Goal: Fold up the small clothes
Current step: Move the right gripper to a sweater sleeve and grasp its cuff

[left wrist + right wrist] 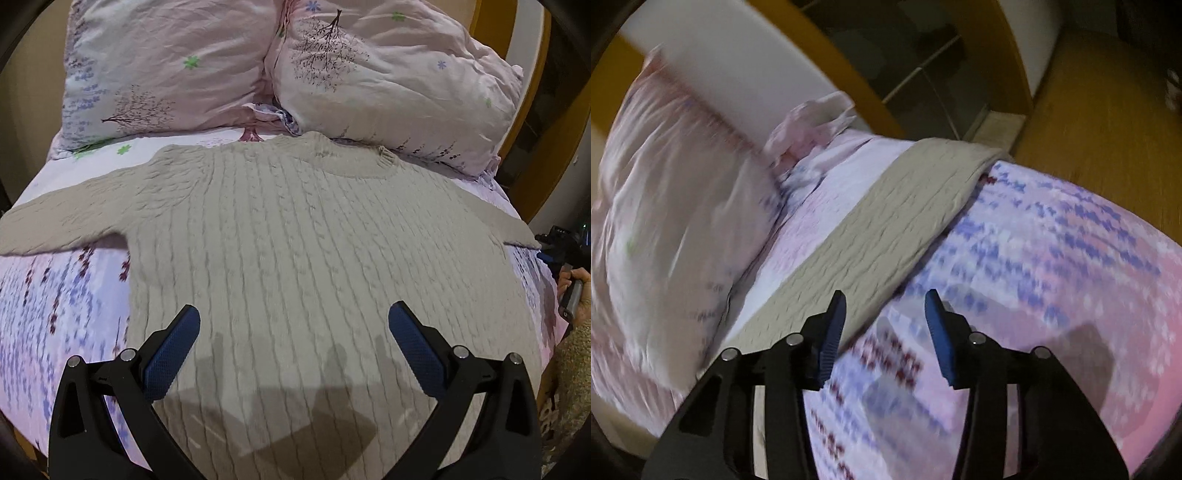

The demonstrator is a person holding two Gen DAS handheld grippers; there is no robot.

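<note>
Left wrist: whole sweater (295, 236), pillows (166, 66), fingers apart; right wrist: one sleeve (882, 229), fingers apart.

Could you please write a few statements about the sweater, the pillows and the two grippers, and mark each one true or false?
1. The beige sweater lies spread flat on the bed with both sleeves stretched out. True.
2. The left gripper is clamped on the sweater's hem. False: its fingers stand wide apart above the sweater body, holding nothing.
3. Two pillows lie beyond the sweater's collar. True.
4. The right gripper holds the sleeve lifted off the bed. False: it is open, and the sleeve lies flat on the bedsheet.
5. The sweater is already folded in half. False: no fold has been made yet.
</note>
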